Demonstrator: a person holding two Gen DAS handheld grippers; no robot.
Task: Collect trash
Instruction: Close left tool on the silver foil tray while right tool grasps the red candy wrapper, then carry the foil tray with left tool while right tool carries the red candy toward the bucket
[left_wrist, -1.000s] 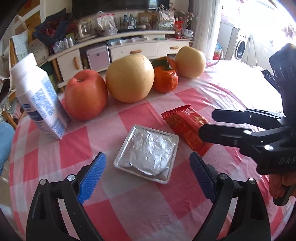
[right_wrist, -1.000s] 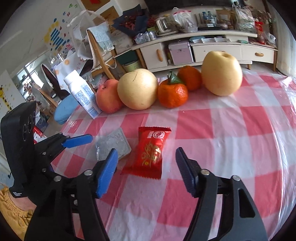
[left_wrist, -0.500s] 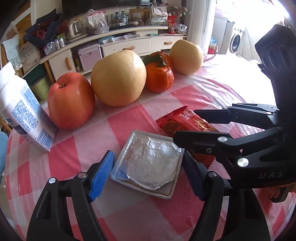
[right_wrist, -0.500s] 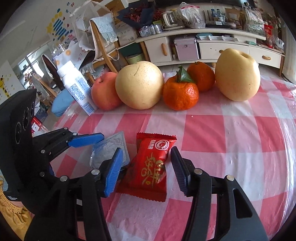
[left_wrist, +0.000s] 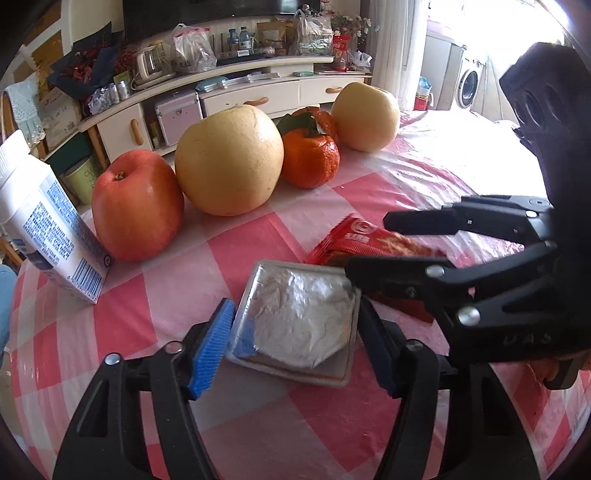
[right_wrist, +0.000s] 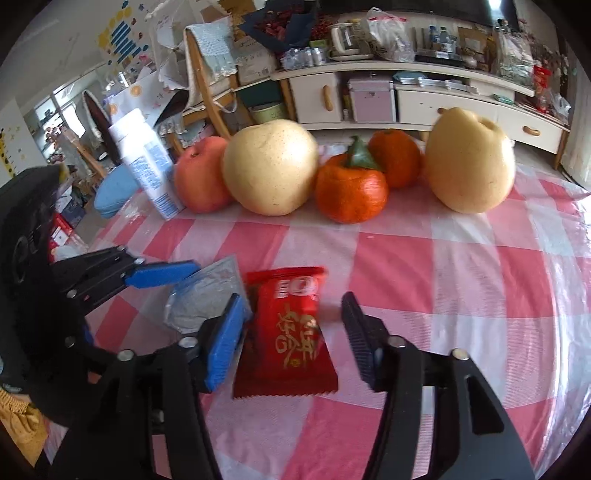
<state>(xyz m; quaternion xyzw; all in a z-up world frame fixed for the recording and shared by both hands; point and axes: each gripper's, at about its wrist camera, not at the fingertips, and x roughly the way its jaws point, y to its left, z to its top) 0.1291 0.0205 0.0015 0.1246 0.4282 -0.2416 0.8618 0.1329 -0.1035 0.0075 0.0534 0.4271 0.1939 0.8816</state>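
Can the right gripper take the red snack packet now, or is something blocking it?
Probably yes. The red snack packet lies flat between the right gripper fingers; its jaws just reopened. Only the foil tray sits close beside it.

Foil-lidded tray flat on cloth, touching red snack wrapper alongside.

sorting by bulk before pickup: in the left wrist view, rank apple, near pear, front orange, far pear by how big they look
1. near pear
2. apple
3. front orange and far pear look alike; the far pear sits further back, so its rank is unsure.
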